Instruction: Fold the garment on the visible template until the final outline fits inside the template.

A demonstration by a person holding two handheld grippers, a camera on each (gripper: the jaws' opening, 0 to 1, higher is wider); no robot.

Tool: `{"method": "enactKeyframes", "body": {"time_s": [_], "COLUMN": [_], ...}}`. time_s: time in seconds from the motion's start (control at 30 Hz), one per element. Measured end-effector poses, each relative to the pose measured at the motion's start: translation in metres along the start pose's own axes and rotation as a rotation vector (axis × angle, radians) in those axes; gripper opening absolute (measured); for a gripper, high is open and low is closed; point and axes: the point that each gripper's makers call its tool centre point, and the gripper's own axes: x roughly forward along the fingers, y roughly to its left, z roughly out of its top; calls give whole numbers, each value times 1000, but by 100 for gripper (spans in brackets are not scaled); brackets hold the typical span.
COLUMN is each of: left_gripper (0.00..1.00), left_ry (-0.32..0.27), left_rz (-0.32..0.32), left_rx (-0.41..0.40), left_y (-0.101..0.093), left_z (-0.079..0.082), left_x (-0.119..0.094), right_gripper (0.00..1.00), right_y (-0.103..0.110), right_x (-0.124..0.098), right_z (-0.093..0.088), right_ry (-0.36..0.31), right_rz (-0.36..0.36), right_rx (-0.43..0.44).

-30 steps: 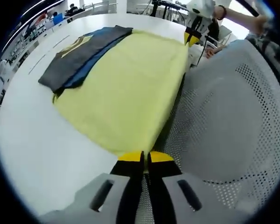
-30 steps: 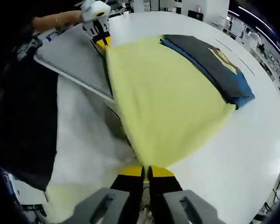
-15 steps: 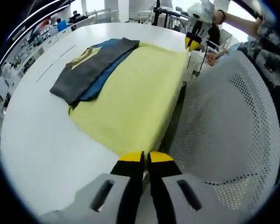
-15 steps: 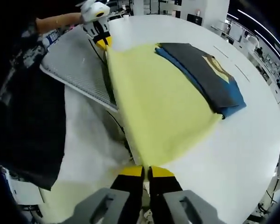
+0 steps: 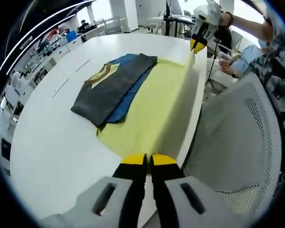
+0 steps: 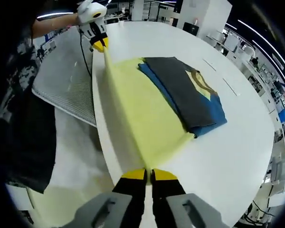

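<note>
Along the left gripper view, the left claw [image 5: 146,160] was closed tight on one corner of the yellow garment [image 5: 152,111], which stretched across the white tabletop [image 5: 52,137] to the right claw [image 5: 197,45], pinching the far corner. A folded dark-grey and blue shirt [image 5: 115,86] lay on the garment's left part.

Over in the right gripper view, the right claw [image 6: 145,175] was clamped on its garment [image 6: 142,118] corner; the left claw [image 6: 99,46] gripped the opposite end, with the shirt [image 6: 187,95] resting on the cloth's right side, on the tabletop [image 6: 237,142].
</note>
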Motion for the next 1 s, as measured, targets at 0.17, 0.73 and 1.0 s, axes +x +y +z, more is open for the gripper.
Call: {"method": "enactKeyframes", "body": {"time_s": [0.17, 0.73, 1.0], "left_gripper": [0, 0, 0], "left_ry": [-44, -158, -240], "left_rz": [50, 261, 375], "left_rx": [8, 23, -4], "left_y": [18, 82, 112], "left_z": [15, 61, 86], "left_x": [-6, -16, -26], "right_gripper": [0, 0, 0], "right_y": [-17, -83, -118], "right_x": [-8, -25, -35], "right_z": [11, 50, 68], "right_ry": [-9, -69, -130], "right_rz": [-28, -181, -287], "right_rx": [-15, -1, 50]}}
